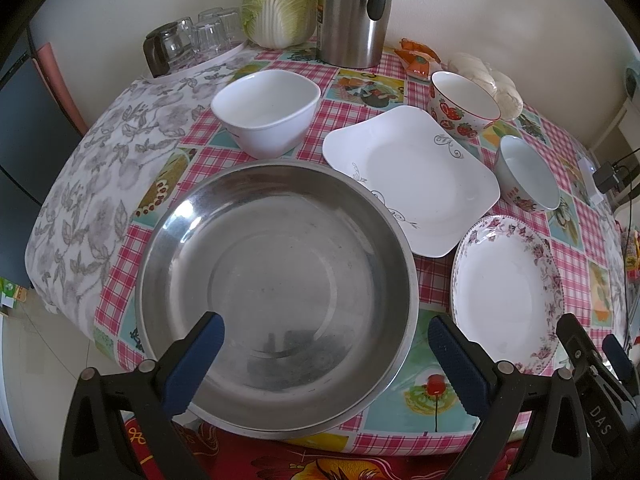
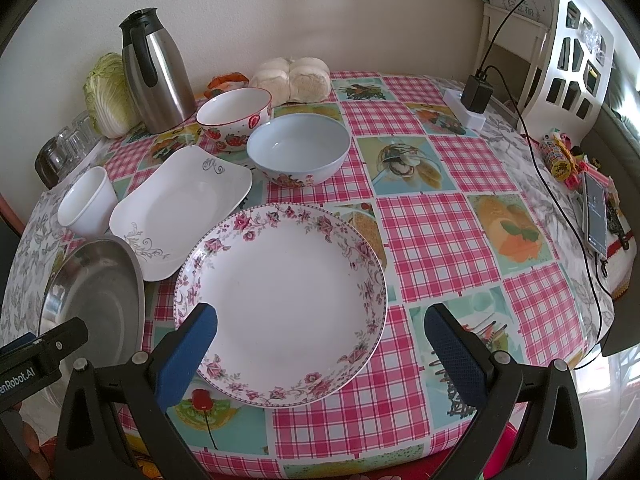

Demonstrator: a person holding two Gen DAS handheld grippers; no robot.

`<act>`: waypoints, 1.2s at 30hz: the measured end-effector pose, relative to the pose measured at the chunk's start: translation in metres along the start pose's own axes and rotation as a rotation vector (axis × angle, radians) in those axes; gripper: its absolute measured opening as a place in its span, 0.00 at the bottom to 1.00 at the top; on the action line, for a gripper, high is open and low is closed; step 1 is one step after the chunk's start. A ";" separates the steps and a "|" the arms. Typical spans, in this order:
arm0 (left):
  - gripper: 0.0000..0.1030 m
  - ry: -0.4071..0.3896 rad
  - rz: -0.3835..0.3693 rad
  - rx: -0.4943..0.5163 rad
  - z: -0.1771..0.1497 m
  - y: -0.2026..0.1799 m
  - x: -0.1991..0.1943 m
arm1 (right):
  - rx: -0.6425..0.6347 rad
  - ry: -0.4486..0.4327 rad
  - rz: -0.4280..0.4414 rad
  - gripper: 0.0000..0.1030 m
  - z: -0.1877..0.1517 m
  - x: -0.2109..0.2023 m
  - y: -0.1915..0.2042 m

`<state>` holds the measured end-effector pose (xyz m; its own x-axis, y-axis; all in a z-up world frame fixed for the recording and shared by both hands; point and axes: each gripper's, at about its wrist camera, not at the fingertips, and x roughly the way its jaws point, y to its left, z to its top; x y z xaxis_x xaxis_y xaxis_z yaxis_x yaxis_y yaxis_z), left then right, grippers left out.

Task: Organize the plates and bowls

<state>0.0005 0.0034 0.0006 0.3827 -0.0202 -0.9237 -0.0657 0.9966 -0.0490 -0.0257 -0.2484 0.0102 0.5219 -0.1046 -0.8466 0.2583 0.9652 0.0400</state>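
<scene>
Not started: all dishes loose on the surface, nothing stacked.

Left gripper (image 1: 326, 364) fingers spread wide, holding nothing; steel basin (image 1: 276, 292) straight ahead, its near rim between them, left finger over the bowl, right finger just outside the rim. Right gripper (image 2: 320, 354) fingers likewise spread and empty; floral plate (image 2: 282, 300) ahead, left finger overlapping its near-left rim, right finger well clear on the right. Beyond the left fingers: white bowl (image 1: 266, 110) far left, square plate (image 1: 410, 178) far right, touching or just beside the basin rim. Beyond the right fingers: blue bowl (image 2: 298, 152), then strawberry bowl (image 2: 234, 118) behind it. Each piece sits apart, single layer. Left to do, by judgement: nest three bowls, stack two plates, possibly in the basin. Likely first pick: floral plate or basin.
</scene>
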 end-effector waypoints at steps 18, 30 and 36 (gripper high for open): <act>1.00 -0.001 -0.001 0.000 0.000 0.001 0.000 | -0.001 0.004 -0.003 1.00 0.000 0.001 0.000; 1.00 0.000 -0.002 0.000 0.000 0.001 0.000 | -0.003 0.005 -0.004 1.00 -0.001 0.001 0.001; 1.00 0.000 -0.002 0.001 0.000 0.001 0.000 | -0.004 0.006 -0.005 1.00 -0.001 0.002 0.001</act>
<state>0.0003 0.0045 0.0006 0.3829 -0.0226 -0.9235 -0.0641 0.9966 -0.0510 -0.0251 -0.2474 0.0082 0.5160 -0.1080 -0.8498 0.2572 0.9658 0.0334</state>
